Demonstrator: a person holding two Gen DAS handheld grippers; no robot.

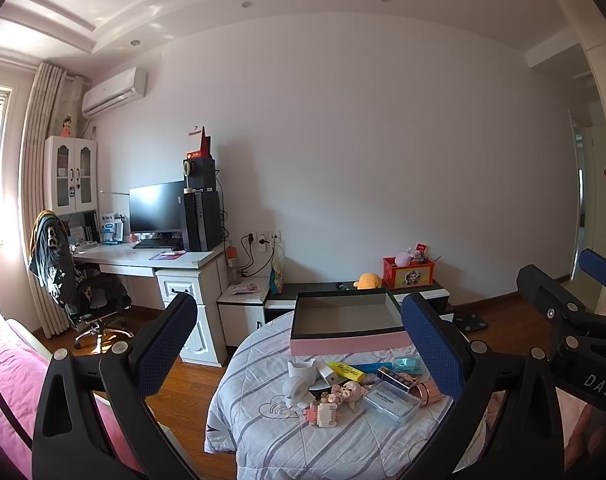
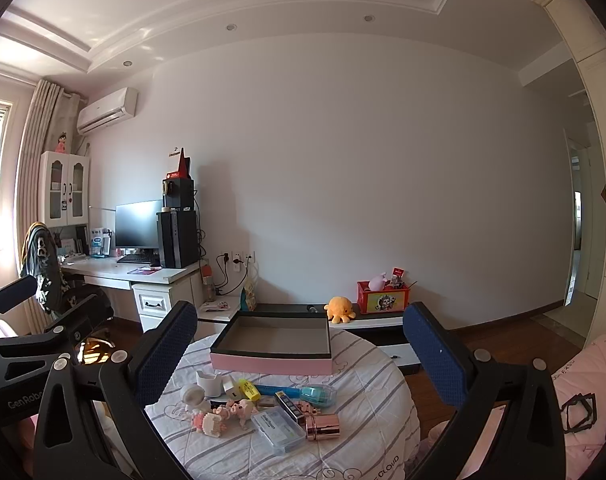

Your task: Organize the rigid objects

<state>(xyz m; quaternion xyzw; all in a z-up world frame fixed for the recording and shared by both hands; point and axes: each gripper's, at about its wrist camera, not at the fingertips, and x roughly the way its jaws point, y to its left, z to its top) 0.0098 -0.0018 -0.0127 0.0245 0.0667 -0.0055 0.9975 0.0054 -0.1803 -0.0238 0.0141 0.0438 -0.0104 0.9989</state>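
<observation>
A round table under a striped white cloth [image 1: 263, 436] [image 2: 367, 432] holds a shallow pink box [image 1: 349, 342] [image 2: 271, 362] with a dark rim at its far side. In front of the box lies a cluster of small things: a yellow highlighter [image 1: 346, 371] [image 2: 250, 390], a clear plastic case [image 1: 391, 402] [image 2: 278, 429], a rose-gold cylinder [image 1: 429, 392] [image 2: 323, 427], a pink pig figure [image 1: 349, 392] [image 2: 239, 407], a white cup [image 1: 301, 370] [image 2: 209, 383]. My left gripper [image 1: 299, 356] and my right gripper [image 2: 299, 360] both stand open, short of the table, holding nothing.
A pink bed [image 1: 11, 364] lies at the left. A desk with a monitor [image 1: 157, 208] and an office chair [image 1: 87, 300] stand at the back left. A low cabinet along the wall bears a red box [image 1: 408, 274] and an orange plush [image 2: 340, 309]. The other gripper shows at each view's edge.
</observation>
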